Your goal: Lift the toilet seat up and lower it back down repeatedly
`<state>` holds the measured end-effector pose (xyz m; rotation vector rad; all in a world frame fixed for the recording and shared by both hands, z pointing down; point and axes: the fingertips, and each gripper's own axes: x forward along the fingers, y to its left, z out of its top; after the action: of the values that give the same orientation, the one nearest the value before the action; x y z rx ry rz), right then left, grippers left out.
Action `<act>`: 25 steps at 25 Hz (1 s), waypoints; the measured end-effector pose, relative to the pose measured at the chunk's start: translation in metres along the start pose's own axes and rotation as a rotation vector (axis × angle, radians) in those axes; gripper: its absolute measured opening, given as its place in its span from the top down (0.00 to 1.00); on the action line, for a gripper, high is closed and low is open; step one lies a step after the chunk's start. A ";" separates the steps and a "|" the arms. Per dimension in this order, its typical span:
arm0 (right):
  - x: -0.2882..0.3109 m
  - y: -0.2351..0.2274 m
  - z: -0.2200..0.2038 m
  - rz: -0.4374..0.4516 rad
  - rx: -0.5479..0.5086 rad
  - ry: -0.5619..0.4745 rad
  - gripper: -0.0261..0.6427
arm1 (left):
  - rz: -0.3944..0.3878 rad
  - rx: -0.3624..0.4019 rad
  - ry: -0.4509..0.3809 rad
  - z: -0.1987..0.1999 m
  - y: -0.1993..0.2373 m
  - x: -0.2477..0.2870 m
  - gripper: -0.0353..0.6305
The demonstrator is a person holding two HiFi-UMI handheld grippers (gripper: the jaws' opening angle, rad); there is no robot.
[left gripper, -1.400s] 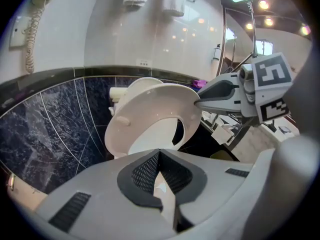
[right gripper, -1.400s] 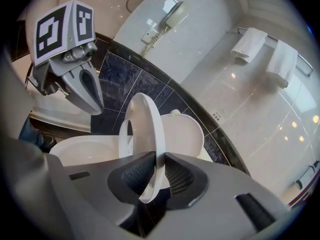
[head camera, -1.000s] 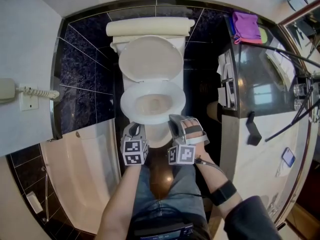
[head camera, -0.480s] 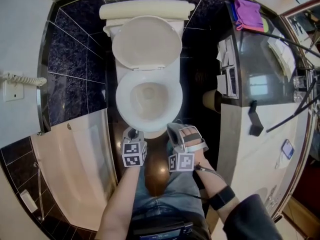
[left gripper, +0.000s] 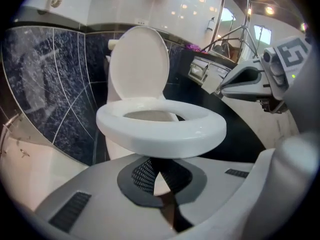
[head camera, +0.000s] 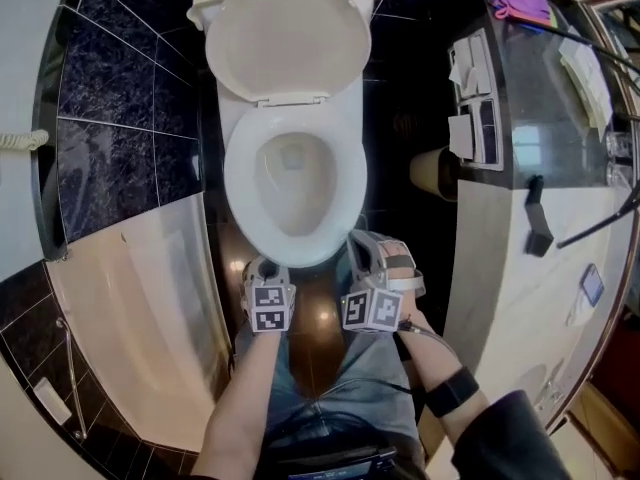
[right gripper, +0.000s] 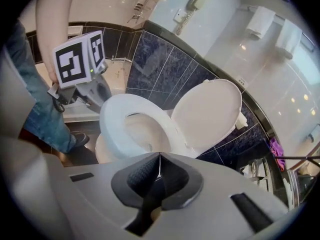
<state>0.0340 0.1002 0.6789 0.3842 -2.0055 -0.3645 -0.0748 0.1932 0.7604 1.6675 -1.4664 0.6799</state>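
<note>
1. At the lower centre-left of the head view we see the left gripper, just in front of the front edge of the bowl. In its own view the tips of its pads meet, with a narrow wedge of gap behind them, and nothing is pinched. The tips sit just below the front rim of the toilet seat; we cannot tell whether they touch it.
2. In the middle of the head view, the seat lies down flat on the bowl. It is a glossy white ring with rounded edges. Above it, at the top of the frame, the lid stands raised.
3. To the lower right of the seat's front we find the right gripper, close beside the rim. Its jaws have just been closing and are now pressed together, with only a hairline between the pads. Nothing is between them, and in its own view the seat lies beyond the tips, clear of them.
</note>
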 end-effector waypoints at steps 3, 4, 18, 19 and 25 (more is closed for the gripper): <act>0.024 0.006 -0.007 -0.004 0.041 -0.004 0.93 | -0.008 0.011 0.018 -0.031 -0.002 0.022 0.95; 0.031 0.008 -0.009 -0.005 0.051 -0.005 0.93 | -0.011 0.012 0.027 -0.042 -0.003 0.028 0.95; 0.083 0.046 -0.038 0.004 0.142 0.029 0.93 | -0.009 -0.008 0.175 -0.141 0.007 0.082 0.95; 0.082 0.049 -0.039 0.008 0.146 0.034 0.93 | -0.013 -0.006 0.165 -0.137 0.006 0.080 0.95; 0.079 0.051 -0.041 0.009 0.165 0.055 0.93 | -0.005 -0.034 0.145 -0.110 0.011 0.083 0.95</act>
<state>0.0312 0.1093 0.7806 0.4834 -1.9889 -0.1811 -0.0580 0.2393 0.8892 1.5619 -1.3635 0.7532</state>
